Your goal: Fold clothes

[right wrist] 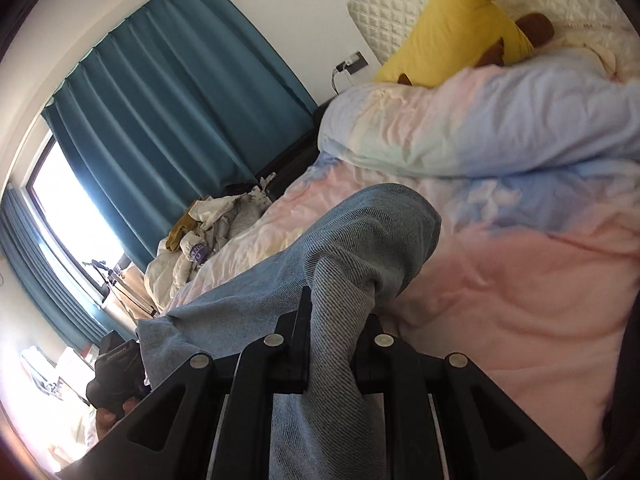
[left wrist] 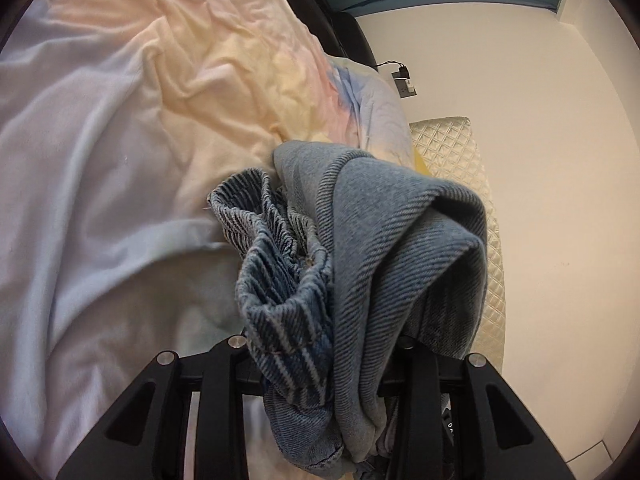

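Jeans: denim garment (left wrist: 360,248) bunched up, held over the bed, one bundle in each tool, nothing folded flat yet.
Left gripper (left wrist: 324,344): clamped on a thick wad with the elastic waistband.
Right gripper (right wrist: 340,320): pinching a narrow twist of denim.
Left to do: by my read, spread it out, then fold; barely begun.
Surface: rumpled pastel duvet (right wrist: 520,248), soft and uneven.
Room: teal curtains (right wrist: 160,92), bright window, yellow plush toy (right wrist: 452,36), clothes heap (right wrist: 216,228).

Pastel duvet (right wrist: 500,184) rumpled across bed, pink, blue, cream patches. Yellow pillow (right wrist: 448,32) at head, against white quilted headboard (right wrist: 384,12). Teal curtain (right wrist: 168,92) beside bright window (right wrist: 68,220). Wall socket (right wrist: 354,62) with plug and cable near headboard. Heap of pale laundry (right wrist: 208,232) at far bed edge.
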`<control>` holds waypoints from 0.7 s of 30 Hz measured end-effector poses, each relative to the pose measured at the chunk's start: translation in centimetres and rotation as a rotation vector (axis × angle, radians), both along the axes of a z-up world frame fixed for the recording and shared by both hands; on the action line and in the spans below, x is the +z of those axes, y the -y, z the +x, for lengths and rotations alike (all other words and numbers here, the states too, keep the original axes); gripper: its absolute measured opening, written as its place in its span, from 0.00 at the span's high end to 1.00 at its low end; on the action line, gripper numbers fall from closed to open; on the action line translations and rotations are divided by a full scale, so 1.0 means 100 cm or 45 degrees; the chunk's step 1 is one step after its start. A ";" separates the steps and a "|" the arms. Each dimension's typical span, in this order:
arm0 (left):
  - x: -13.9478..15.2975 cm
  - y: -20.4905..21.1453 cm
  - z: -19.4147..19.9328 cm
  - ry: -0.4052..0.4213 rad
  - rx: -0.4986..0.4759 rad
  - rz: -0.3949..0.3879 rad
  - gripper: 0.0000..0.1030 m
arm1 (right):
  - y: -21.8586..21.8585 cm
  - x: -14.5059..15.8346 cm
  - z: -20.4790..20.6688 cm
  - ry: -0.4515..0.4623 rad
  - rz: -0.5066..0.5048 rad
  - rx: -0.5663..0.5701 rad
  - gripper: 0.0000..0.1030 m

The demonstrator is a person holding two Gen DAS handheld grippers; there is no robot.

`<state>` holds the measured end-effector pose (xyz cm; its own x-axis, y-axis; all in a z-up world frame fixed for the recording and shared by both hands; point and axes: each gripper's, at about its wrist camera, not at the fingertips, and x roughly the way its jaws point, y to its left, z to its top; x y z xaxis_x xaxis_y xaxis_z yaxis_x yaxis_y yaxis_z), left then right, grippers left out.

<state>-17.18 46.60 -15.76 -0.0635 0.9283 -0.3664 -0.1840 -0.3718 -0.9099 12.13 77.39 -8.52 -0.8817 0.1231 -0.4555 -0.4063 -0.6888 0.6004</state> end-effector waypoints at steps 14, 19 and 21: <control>-0.019 0.008 0.002 -0.027 -0.028 -0.230 0.46 | -0.021 -0.070 0.014 0.101 -0.319 -0.067 0.72; 0.008 0.026 0.019 -0.118 0.005 -0.382 0.38 | -0.016 -0.050 0.029 0.152 -0.323 -0.141 0.46; 0.024 0.034 0.028 -0.188 0.001 -0.427 0.36 | -0.014 -0.039 0.038 0.164 -0.310 -0.183 0.39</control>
<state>-14.36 43.25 -13.36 -0.1387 0.7582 -0.6371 -0.3038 -0.6449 -0.7013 15.98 78.78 -12.43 -0.7964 0.1157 -0.5936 -0.5724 -0.4610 0.6781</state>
